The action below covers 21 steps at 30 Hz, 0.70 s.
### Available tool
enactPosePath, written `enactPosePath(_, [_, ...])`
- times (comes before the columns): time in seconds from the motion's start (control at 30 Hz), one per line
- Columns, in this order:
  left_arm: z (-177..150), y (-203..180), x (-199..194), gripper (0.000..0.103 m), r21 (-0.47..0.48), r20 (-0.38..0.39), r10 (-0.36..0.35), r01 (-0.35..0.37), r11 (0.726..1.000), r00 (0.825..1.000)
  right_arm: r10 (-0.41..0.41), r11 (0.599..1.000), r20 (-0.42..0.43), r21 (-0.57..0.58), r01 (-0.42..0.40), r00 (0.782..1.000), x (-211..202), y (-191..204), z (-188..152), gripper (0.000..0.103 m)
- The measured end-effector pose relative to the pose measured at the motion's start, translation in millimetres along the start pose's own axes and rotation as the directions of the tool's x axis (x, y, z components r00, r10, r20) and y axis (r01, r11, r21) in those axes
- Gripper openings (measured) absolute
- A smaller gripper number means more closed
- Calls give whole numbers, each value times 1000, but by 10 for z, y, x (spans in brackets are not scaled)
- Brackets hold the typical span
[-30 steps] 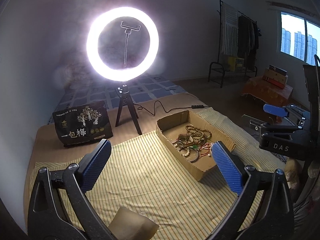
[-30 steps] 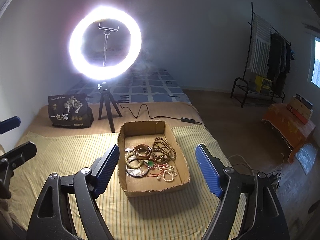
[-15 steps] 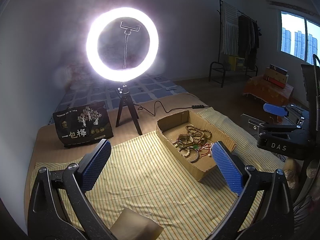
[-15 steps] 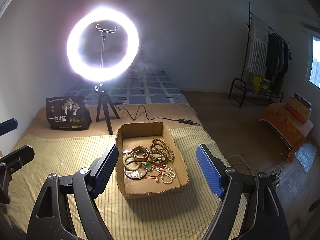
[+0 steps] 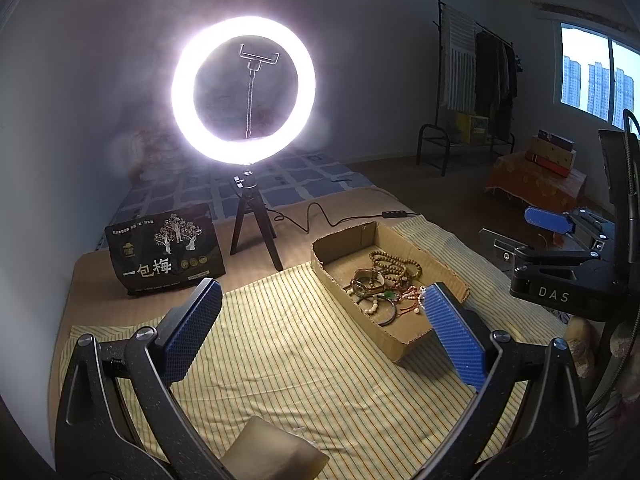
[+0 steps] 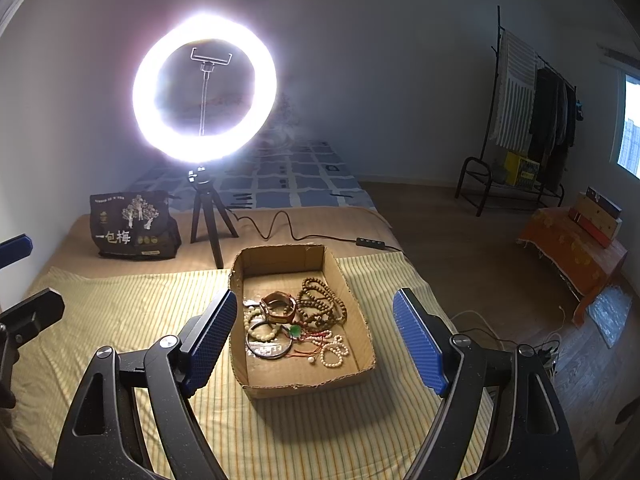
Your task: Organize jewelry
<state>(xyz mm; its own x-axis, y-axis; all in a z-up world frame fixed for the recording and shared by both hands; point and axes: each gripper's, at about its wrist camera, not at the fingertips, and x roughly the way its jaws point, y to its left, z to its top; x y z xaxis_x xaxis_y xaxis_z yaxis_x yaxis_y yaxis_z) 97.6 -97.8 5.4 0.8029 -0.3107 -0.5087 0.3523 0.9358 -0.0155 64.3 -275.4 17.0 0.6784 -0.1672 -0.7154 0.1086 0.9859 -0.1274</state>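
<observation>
A shallow cardboard box (image 6: 362, 362) lies on the striped cloth and holds a pile of jewelry (image 6: 298, 322): brown bead strands, white bead bracelets, a dark bangle and a green pendant. The box also shows in the left wrist view (image 5: 404, 346), with the jewelry (image 5: 384, 284) inside. My right gripper (image 6: 314, 344) is open and empty, hovering above the box's near half. My left gripper (image 5: 320, 328) is open and empty over the cloth, left of the box. The right gripper shows at the right of the left wrist view (image 5: 556, 256).
A lit ring light (image 6: 204, 88) on a small tripod stands behind the box, its cable (image 6: 280, 228) trailing right. A black printed bag (image 6: 134, 226) stands at back left. A beige pad (image 5: 276, 454) lies at the near edge. A clothes rack (image 6: 524, 120) is far right.
My right gripper has moved forward and lower toward the box, which now looks larger and more centred between its fingers. The left gripper has hardly moved.
</observation>
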Motion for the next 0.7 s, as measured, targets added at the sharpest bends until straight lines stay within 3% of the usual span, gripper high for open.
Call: enactPosePath(0.7, [3,-3,-1,103,0,1,0,0,1000,1000,-4,1000,-2,-1,4,1000,-16,13,-2,81])
